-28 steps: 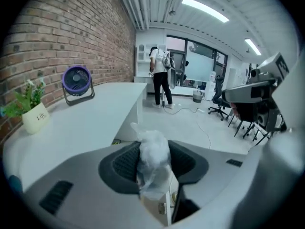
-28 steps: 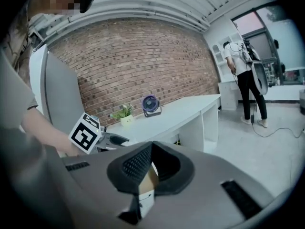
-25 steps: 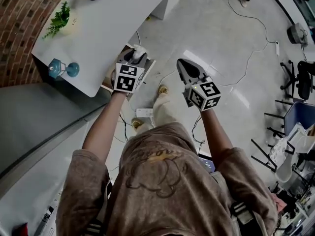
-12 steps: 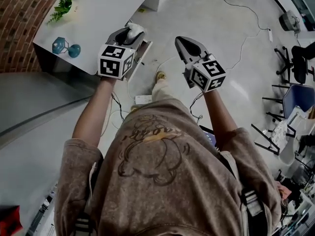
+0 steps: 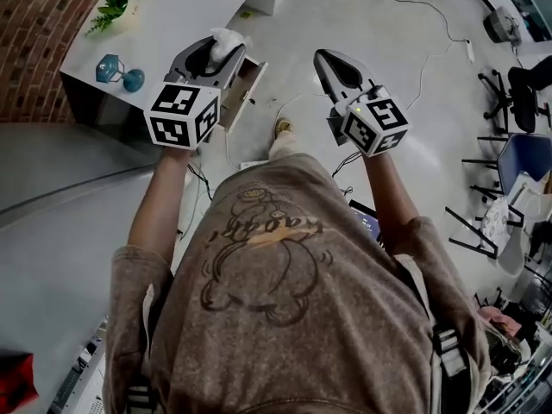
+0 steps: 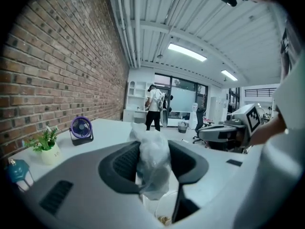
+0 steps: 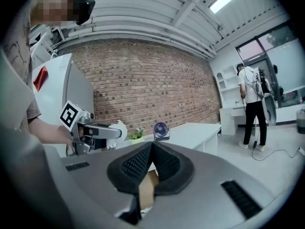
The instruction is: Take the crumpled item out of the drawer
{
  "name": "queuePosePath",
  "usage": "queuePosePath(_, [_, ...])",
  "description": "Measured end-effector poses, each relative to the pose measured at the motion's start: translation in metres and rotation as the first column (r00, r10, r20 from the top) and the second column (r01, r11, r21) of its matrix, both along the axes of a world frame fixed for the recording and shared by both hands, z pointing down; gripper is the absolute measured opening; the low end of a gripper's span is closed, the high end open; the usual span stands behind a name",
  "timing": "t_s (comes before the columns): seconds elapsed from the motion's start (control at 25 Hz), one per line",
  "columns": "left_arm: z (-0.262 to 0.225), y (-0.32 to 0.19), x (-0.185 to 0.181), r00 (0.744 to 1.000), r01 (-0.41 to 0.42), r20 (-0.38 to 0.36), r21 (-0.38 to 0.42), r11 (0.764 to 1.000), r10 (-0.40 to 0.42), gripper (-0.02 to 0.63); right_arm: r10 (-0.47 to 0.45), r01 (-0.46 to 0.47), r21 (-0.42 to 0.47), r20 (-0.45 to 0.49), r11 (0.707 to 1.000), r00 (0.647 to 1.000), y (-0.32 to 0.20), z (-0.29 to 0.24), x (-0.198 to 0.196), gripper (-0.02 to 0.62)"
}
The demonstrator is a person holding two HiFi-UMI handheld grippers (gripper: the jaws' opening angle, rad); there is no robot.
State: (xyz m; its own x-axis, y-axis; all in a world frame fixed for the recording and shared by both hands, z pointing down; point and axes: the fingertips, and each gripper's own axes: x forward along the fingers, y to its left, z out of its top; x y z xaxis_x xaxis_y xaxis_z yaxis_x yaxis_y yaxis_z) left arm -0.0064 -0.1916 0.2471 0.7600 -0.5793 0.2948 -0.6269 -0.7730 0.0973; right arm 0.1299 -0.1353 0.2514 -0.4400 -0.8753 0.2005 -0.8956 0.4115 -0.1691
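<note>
The crumpled item (image 5: 228, 39), a wad of pale clear plastic, is clamped between the jaws of my left gripper (image 5: 220, 48), lifted above the white table's (image 5: 172, 15) edge. In the left gripper view the crumpled item (image 6: 153, 163) fills the gap of the left gripper (image 6: 153, 151), with both pads pressing on it. The drawer (image 5: 246, 84) stands pulled out below and to the right of it. My right gripper (image 5: 326, 60) hovers over the floor to the drawer's right. Its jaws (image 7: 151, 147) meet with nothing between them, and the brown drawer (image 7: 147, 190) shows beneath.
On the table stand a small plant (image 5: 110, 11), a teal ornament (image 5: 116, 72) and a purple fan (image 6: 81, 127). Cables (image 5: 431, 33) trail over the floor and chairs (image 5: 526, 84) stand at the right. A person (image 6: 155, 106) stands far off by shelves.
My left gripper has risen and moved left, away from the drawer, with the crumpled item still in it. The right gripper stays about where it was.
</note>
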Motion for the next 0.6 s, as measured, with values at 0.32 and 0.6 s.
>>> queuePosePath(0.32, [-0.02,0.028,-0.004,0.991,-0.017,-0.134,0.036,0.999,0.022,0.173,0.038,-0.039,0.025,0.007,0.999,0.999,0.018,-0.003,-0.003,-0.003])
queuePosePath(0.6, [-0.012,0.027,-0.011,0.988,-0.026,-0.149,0.047,0.999,0.033,0.173,0.061,-0.061,0.024,0.009,0.998,0.998,0.023,0.001,-0.005,-0.003])
